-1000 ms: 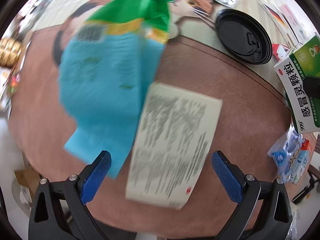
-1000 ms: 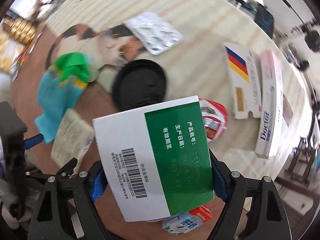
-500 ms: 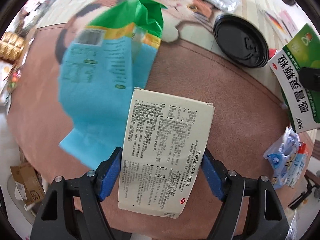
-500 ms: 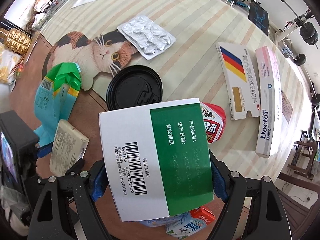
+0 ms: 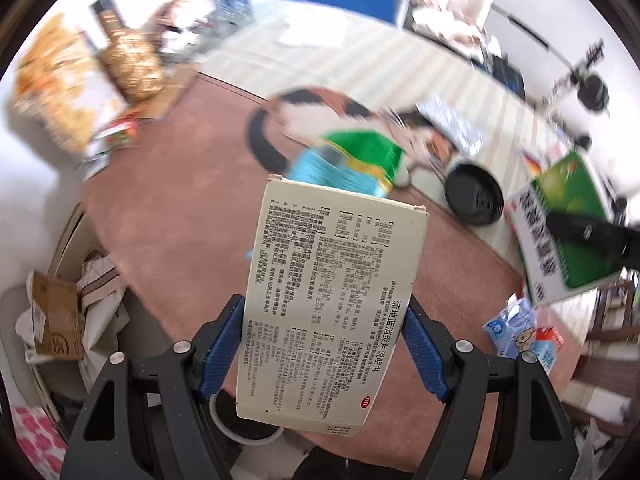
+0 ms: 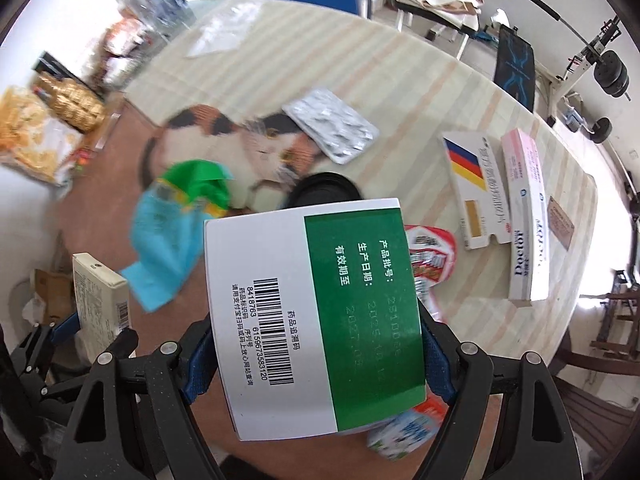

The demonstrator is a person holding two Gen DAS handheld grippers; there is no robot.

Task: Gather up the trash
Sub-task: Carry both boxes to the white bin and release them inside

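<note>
My left gripper (image 5: 324,344) is shut on a cream medicine box (image 5: 332,292) with black print and holds it lifted above the brown table. It also shows at the left of the right wrist view (image 6: 100,292). My right gripper (image 6: 316,356) is shut on a green and white medicine box (image 6: 316,308) with a barcode, also raised; it shows at the right of the left wrist view (image 5: 560,240). A blue and green snack bag (image 6: 176,224), a black cup lid (image 5: 474,198) and a silver blister pack (image 6: 332,124) lie on the table.
Two flat medicine boxes (image 6: 476,188) (image 6: 524,216), a red wrapper (image 6: 432,256) and small blue packets (image 5: 520,332) lie at the right. A cat-shaped mat (image 6: 224,132) is mid-table. A bin with cardboard and paper (image 5: 60,312) stands below the table's left edge. Snack bags (image 5: 60,88) sit far left.
My left gripper closed on the cream box and lifted it off the table, tilting the view up. My right gripper also rose, still holding the green and white box.
</note>
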